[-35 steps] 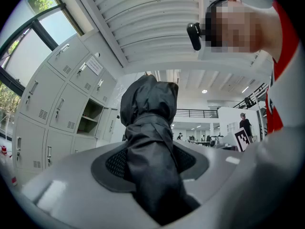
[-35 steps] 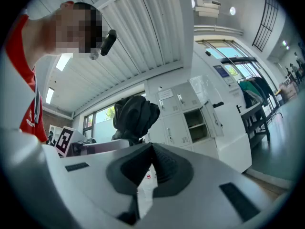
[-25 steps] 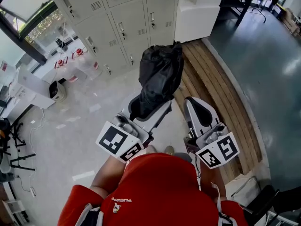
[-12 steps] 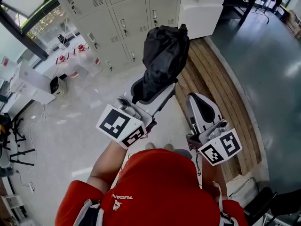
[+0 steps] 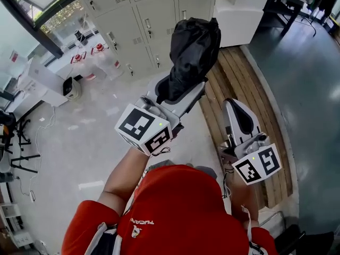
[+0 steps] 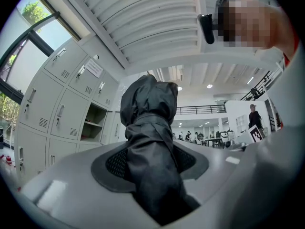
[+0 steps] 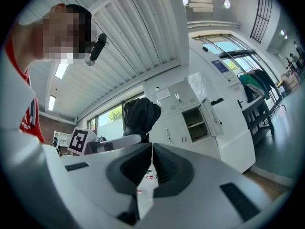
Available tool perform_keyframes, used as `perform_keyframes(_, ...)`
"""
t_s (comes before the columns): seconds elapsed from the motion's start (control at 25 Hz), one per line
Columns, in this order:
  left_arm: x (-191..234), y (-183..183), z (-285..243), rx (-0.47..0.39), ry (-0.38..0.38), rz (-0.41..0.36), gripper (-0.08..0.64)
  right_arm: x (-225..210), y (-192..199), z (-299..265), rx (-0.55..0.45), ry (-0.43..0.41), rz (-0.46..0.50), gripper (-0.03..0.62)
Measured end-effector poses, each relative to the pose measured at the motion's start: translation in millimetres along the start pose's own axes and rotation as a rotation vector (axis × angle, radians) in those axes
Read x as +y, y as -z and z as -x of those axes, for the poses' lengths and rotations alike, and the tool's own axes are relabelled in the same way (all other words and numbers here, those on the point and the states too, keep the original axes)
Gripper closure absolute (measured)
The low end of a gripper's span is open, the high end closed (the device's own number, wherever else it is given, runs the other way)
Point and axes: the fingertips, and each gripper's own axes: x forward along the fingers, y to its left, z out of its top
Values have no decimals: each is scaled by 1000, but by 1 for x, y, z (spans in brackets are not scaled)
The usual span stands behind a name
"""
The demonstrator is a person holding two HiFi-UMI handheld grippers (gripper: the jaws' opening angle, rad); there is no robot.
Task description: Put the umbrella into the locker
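Head view shows your left gripper (image 5: pixel 179 89) squeezing the black umbrella (image 5: pixel 194 44), which sticks up in front of the grey lockers (image 5: pixel 151 20), with your right gripper (image 5: pixel 234 110) close by over the wooden bench (image 5: pixel 239 73). Left gripper view shows the folded umbrella pinched between both pads, with an open locker (image 6: pixel 93 124) behind it on the left. Right gripper view shows those jaws pressed together with nothing in them.

We see the umbrella (image 5: pixel 194 47), black, folded and strapped into a crumpled bundle. It stands up out of the left gripper (image 5: pixel 179 92), whose jaws clamp its lower end. One grey locker (image 6: pixel 93 125) stands open, well apart.
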Motion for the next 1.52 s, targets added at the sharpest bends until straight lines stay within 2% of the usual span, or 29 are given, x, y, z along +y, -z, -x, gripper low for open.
perform_keyframes(0.36, 24, 18, -24, 19, -71, 10, 337, -29, 15, -12, 33, -46, -36, 588)
perform_keyframes(0.6, 65, 23, -50, 22, -82, 6, 337, -54, 22, -49, 41, -42, -33, 588)
perform_keyframes(1.16, 227, 20, -147, 15, -36, -4, 337, -138, 22, -206, 59, 46, 37, 589)
perform_keyframes(1.52, 314, 29, -192, 53, -31, -38, 337, -171, 41, -290, 87, 73, 40, 588)
